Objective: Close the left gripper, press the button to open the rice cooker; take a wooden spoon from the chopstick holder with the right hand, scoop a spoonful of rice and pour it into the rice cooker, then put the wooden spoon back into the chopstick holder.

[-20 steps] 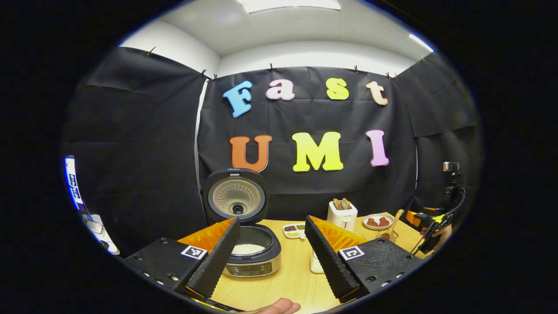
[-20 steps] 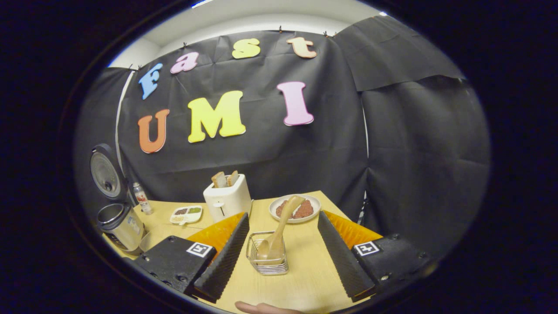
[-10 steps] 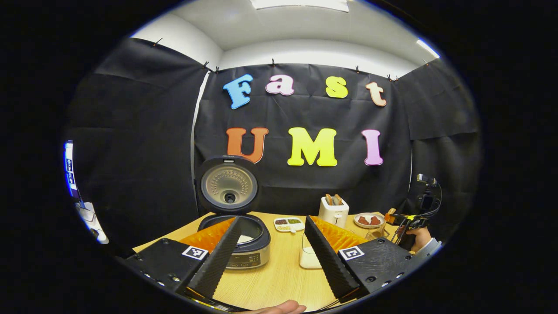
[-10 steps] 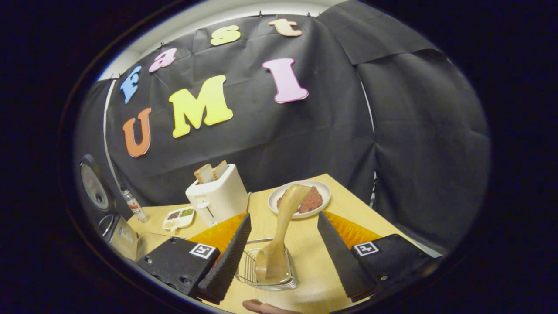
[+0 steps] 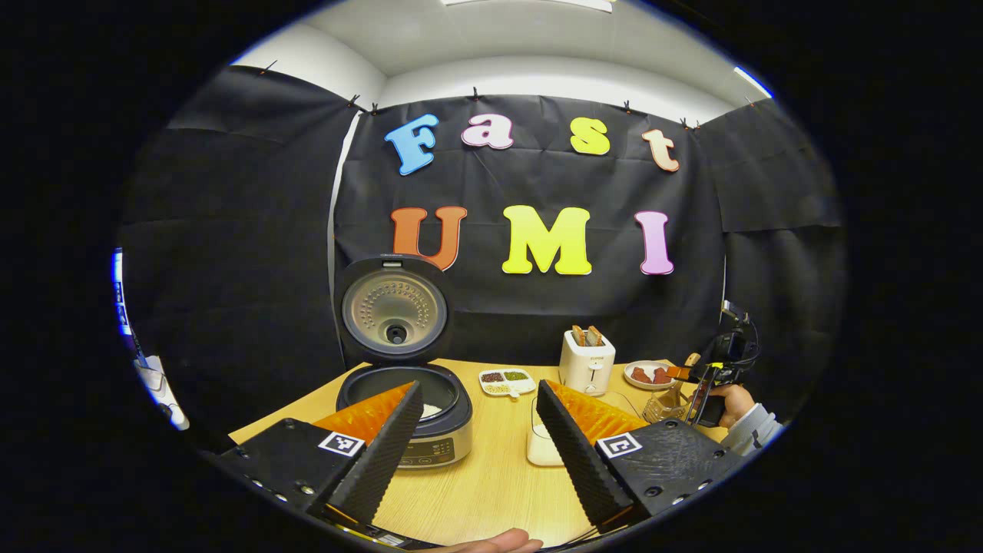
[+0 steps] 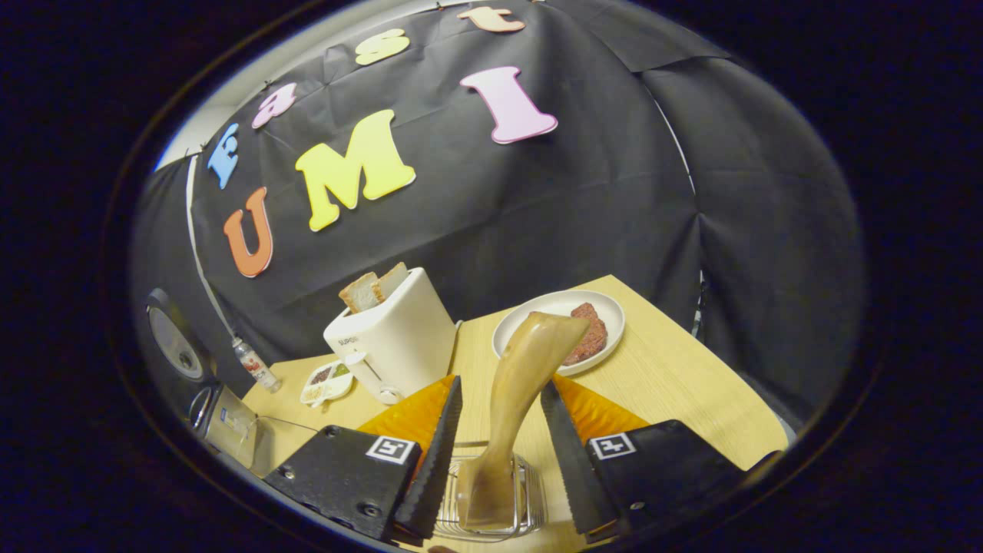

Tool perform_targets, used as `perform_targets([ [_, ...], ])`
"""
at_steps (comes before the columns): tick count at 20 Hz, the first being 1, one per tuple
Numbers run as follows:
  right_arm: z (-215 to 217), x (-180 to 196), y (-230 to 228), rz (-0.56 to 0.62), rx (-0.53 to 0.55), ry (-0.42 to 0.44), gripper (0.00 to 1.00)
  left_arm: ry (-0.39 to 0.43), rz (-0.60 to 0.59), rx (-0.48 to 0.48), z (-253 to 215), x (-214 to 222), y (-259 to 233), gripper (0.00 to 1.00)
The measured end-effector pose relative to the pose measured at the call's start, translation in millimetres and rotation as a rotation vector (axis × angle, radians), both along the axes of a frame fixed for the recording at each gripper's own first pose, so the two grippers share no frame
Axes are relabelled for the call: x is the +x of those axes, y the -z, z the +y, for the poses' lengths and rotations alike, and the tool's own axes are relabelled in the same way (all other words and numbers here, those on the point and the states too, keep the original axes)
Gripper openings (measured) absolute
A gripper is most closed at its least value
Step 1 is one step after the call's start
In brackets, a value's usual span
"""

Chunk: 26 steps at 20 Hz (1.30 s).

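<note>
On my left gripper view, the left gripper (image 5: pixel 480 449) hangs above the wooden table (image 5: pixel 491 491) with its jaws spread wide and nothing between them; the rice cooker (image 5: pixel 407 407) sits just past it, lid up, white rice showing in the pot. On my right gripper view, the right gripper (image 6: pixel 499 453) has its fingers narrowed either side of the wooden spoon (image 6: pixel 514 399), which stands bowl-down in the wire chopstick holder (image 6: pixel 530 499). I cannot tell whether both fingers actually press the handle.

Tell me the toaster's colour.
The toaster is cream white, clearest in the right gripper view.
</note>
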State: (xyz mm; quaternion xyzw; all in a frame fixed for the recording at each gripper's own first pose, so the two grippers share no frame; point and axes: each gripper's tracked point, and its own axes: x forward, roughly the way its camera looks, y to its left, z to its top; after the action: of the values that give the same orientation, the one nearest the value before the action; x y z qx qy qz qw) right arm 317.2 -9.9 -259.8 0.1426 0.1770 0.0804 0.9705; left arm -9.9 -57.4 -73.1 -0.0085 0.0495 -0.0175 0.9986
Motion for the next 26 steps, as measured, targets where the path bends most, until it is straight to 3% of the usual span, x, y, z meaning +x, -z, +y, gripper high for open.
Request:
perform_targets([
  [2, 11, -3, 1, 0.021, 0.009, -0.058, 0.43, 0.001, 0.006, 0.003, 0, 0, 2, 0.95],
  [3, 9, -5, -1, 0.023, 0.015, -0.054, 0.27, 0.007, 0.003, -0.004, -1, -1, 2, 0.95],
  [7, 15, -21, -24, -0.045, -0.025, -0.063, 0.17, 0.023, 0.008, -0.043, 1, -2, 6, 0.95],
  [8, 12, -26, -36, -0.075, -0.045, -0.046, 0.11, 0.023, 0.008, -0.042, 5, -4, 6, 0.95],
  [9, 9, -30, -49, -0.108, -0.061, -0.029, 0.15, 0.017, 0.003, -0.036, 8, -4, 6, 0.95],
  [18, 24, -83, -146, -0.324, -0.187, 0.018, 0.1, 0.011, -0.049, -0.033, 28, -16, -7, 0.95],
  [26, 115, -118, -164, -0.361, -0.255, -0.099, 0.09, 0.016, -0.068, -0.008, 41, -24, -8, 0.95],
])
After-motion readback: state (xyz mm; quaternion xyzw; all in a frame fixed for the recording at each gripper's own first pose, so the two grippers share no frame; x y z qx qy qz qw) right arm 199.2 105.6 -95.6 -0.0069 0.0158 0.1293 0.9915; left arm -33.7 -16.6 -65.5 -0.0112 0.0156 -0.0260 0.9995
